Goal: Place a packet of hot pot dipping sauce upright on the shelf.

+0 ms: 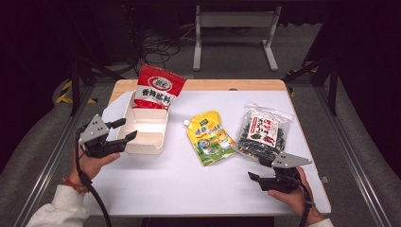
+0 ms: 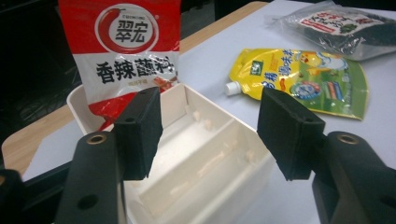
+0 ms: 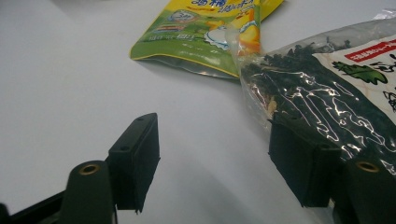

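My left gripper (image 1: pixel 122 129) has its jaws released, nothing between them, just beside the white divided plastic box (image 2: pixel 210 154) on the table (image 1: pixel 156 184); a red-and-white seasoning bag (image 1: pixel 158 87) stands in the box's far end (leaning back). My right gripper (image 1: pixel 259 169) is also spread, empty, at the near edge of the clear bag of dark dried seaweed (image 3: pixel 327 93), which touches the yellow-green spouted pouch (image 1: pixel 210 137).

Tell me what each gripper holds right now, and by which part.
Nothing. The left gripper stands open by the white box; the right gripper is open beside the seaweed bag.
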The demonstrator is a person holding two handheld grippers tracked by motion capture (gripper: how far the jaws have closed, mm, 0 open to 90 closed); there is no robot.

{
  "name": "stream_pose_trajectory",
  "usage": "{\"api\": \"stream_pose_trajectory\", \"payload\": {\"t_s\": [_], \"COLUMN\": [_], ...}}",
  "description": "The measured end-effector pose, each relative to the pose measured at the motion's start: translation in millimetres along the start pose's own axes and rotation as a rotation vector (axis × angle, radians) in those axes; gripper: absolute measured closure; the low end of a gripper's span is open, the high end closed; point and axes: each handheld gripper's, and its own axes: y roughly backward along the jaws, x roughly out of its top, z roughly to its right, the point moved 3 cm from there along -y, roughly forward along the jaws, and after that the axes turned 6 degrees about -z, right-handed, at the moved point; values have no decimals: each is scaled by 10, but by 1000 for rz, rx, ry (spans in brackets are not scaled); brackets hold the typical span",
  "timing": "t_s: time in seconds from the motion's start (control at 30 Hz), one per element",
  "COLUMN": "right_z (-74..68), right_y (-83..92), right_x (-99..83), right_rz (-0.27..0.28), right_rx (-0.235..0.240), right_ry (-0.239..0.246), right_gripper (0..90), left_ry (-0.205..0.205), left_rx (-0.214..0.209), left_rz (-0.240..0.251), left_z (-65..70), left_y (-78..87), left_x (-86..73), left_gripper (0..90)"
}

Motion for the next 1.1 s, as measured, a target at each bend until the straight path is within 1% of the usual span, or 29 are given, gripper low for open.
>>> {"api": "stream_pose_trajectory", "payload": {"t_s": [0.03, 0.07, 0.1, 0.13, 0.17, 0.2, 0.23, 0.3, 0.33, 0.37, 0.4, 0.43, 0.47, 0.5, 0.53, 0.57, 0.63, 0.67, 0.7, 0.73, 0.83, 0.87, 0.9, 0.97, 1.0, 1.07, 1.1], "right_z": [1, -2, -2, -4, -4, -2, -2, 9, 10, 4, -1, -8, -11, -14, -14, -14, -8, -4, -1, -1, 9, 9, 9, 6, 4, -3, -6], "right_y": [0, 1, 1, 5, 18, 29, 29, 56, 84, 104, 119, 144, 156, 175, 175, 196, 210, 216, 220, 220, 224, 224, 224, 227, 227, 220, 207], "right_x": [0, -2, -2, -5, -9, -11, -11, -20, -33, -42, -51, -67, -78, -96, -96, -121, -127, -127, -127, -127, -128, -130, -130, -127, -124, -115, -108], "right_rz": [0, 3, 3, 1, 1, 3, 3, 2, 7, 10, 12, 13, 14, 13, 13, 17, 19, 20, 25, 25, 28, 27, 27, 32, 33, 34, 28], "right_rx": [0, 7, 7, 6, 2, 1, 1, -16, -20, -28, -33, -34, -35, -47, -47, -44, -49, -52, -47, -47, -47, -46, -46, -46, -40, -33, -30], "right_ry": [-1, -3, -3, -1, 0, -3, -3, -1, -5, -1, 1, 1, 4, 10, 10, 11, 12, 10, 7, 7, 4, 4, 4, 1, 1, 0, -4], "right_gripper": [334, 333, 333, 329, 327, 325, 325, 321, 307, 305, 303, 301, 301, 298, 298, 293, 293, 293, 294, 294, 312, 318, 318, 338, 350, 363, 364], "left_ry": [1, -9, -9, 2, 29, 26, 26, 64, 57, 54, 44, 31, 8, 14, 14, 42, 13, 13, 20, 20, 15, 15, 4, 7, 5, 7, 4], "left_rx": [-4, -2, -2, -10, -34, -30, -30, -57, -58, -62, -67, -64, -61, -69, -69, -99, -84, -84, -106, -106, -114, -114, -119, -145, -152, -181, -187], "left_rz": [1, 1, 1, 13, 28, 28, 28, 27, 10, -1, -30, -45, -65, -70, -70, -78, -113, -113, -113, -113, -149, -149, -157, -157, -162, -169, -177], "left_z": [45, 89, 89, 142, 220, 255, 255, 394, 504, 553, 624, 659, 709, 742, 742, 795, 823, 823, 823, 823, 841, 841, 850, 860, 866, 881, 890], "left_y": [22, 47, 47, 73, 94, 100, 100, 100, 93, 84, 62, 51, 38, 33, 33, 15, -12, -12, -27, -27, -100, -100, -115, -129, -141, -177, -194], "left_x": [-29, -55, -55, -95, -165, -198, -198, -319, -405, -449, -515, -547, -588, -619, -619, -683, -723, -723, -735, -735, -767, -767, -775, -776, -778, -784, -784], "left_gripper": [387, 378, 362, 362, 352, 345, 339, 326, 301, 294, 285, 270, 259, 246, 231, 219, 208, 195, 188, 184, 171, 170, 170, 167, 165, 162, 162]}}
